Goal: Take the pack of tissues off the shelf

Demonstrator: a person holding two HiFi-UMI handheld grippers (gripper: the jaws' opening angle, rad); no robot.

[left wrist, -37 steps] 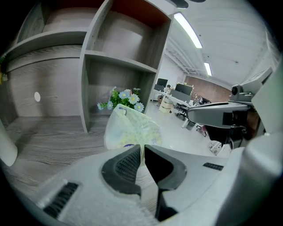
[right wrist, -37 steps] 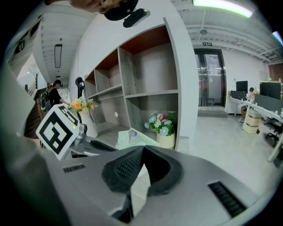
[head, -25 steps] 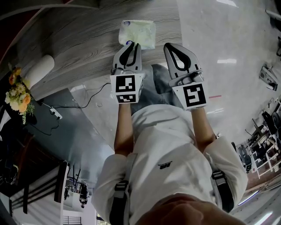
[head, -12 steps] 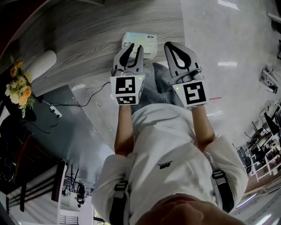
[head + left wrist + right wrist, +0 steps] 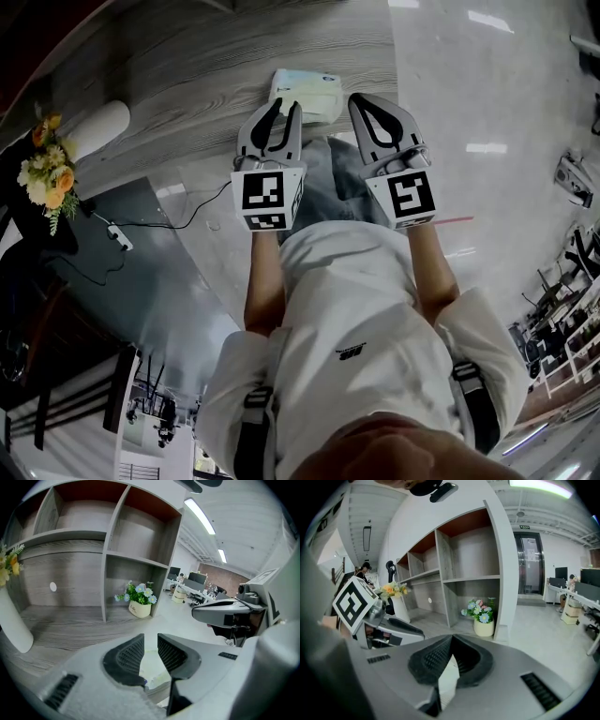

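L gripper [image 5: 281, 107]: jaws apart w/ a clear gap, just been opening. Nothing pinched btwn the pads.
R gripper [image 5: 362, 97]: jaws together at the tips, clamped on nothing. Sits at 3 o'clock of L gripper, pointing the same way.
Tissue pack [image 5: 309, 89]: lies flat on the shelf board, at 12 o'clock of L gripper's tips. In the left gripper view it shows through the jaw gap, beyond the pads. From the head view the L tips overlap its near-left corner; can't tell if they touch. R gripper's tip is just off its right edge.
Shelf board [image 5: 178, 66]: grey wood-grain, lowest level of the unit.
Shelf unit [image 5: 110, 550]: open cubbies, white front edges, cubbies above look bare.
Flower pot [image 5: 140, 607]: small white pot, blue & white flowers, on the lowest board right of the upright divider, at 12 o'clock of L jaws in the left gripper view.
White vase [image 5: 94, 131]: on the same board, well apart from the pack, approx 9 o'clock of it, w/ yellow-orange flowers [image 5: 42, 178].
Person [image 5: 347, 309]: white shirt, both arms out front, one gripper per hand.
Floor [image 5: 487, 84]: glossy. A black cable [image 5: 192, 211] runs at approx 8 o'clock of L gripper.
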